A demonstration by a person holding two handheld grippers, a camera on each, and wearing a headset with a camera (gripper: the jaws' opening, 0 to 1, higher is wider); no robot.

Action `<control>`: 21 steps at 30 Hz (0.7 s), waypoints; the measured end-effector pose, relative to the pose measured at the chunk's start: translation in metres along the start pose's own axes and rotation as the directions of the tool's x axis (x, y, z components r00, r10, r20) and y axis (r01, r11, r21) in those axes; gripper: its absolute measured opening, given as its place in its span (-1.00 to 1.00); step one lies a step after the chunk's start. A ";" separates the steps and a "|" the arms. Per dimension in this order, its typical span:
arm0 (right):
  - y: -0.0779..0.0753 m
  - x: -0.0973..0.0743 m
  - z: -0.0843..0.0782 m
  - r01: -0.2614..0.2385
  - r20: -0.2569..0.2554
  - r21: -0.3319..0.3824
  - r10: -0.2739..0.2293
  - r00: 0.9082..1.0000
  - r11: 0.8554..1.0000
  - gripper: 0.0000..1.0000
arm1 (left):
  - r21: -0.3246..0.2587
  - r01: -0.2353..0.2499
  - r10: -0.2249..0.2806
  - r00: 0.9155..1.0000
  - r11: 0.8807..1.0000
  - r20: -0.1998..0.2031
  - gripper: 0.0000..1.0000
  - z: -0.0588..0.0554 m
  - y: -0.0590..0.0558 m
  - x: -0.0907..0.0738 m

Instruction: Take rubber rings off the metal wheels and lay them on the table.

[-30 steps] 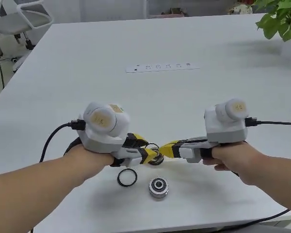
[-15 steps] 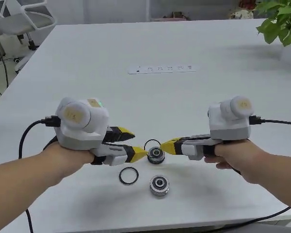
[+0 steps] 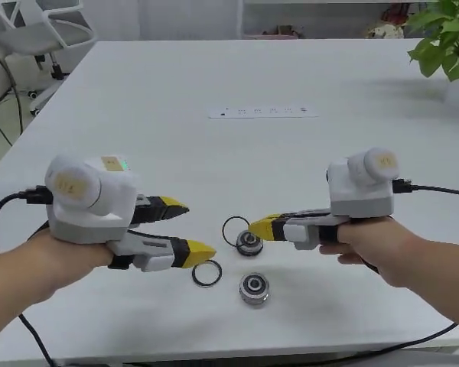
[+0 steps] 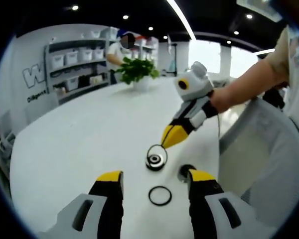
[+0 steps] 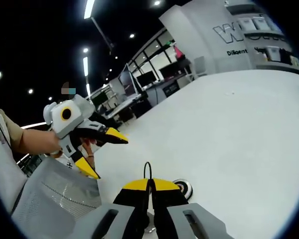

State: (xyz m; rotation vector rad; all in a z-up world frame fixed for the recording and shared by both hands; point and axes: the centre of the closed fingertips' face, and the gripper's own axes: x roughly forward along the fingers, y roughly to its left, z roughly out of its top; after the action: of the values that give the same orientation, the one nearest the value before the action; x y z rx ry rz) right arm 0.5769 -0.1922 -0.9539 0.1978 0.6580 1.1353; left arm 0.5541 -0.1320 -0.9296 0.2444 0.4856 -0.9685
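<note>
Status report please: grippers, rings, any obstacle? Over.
Left hand-held gripper open, empty. Right hand-held gripper shut on rubber ring at first metal wheel. Loose ring on table by second wheel. Nothing in the way.

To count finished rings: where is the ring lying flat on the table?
In the head view, the loose ring lies flat below the open left gripper, with the nearer metal wheel on its other side.

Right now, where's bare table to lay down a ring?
Widest free patch: the table between the power strip and the gripper tips. Also bare beyond the strip, toward the plant. Crowded: around the left gripper and the right gripper, shut on a held ring, where the far wheel, near wheel and loose ring lie close together.
</note>
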 end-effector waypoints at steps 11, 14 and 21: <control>0.012 0.012 -0.001 -0.030 -0.026 0.000 0.030 0.999 1.000 -1.00 | -0.037 -0.023 0.023 1.000 0.999 0.007 0.18 -0.010 0.004 -0.021; 0.017 0.018 -0.006 -0.043 -0.044 0.004 0.043 0.998 0.999 -1.00 | -0.045 -0.033 0.034 0.999 0.998 0.008 0.20 -0.013 0.006 -0.026; 0.026 0.028 -0.019 -0.070 -0.096 0.016 0.071 0.993 0.997 -1.00 | -0.063 -0.047 0.047 0.999 0.997 0.009 0.24 -0.019 0.007 -0.035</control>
State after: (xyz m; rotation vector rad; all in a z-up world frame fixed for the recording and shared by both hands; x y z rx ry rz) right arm 0.5530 -0.1596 -0.9672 0.1791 0.7488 1.2142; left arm 0.5378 -0.0950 -0.9292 0.1936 0.4979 -0.9067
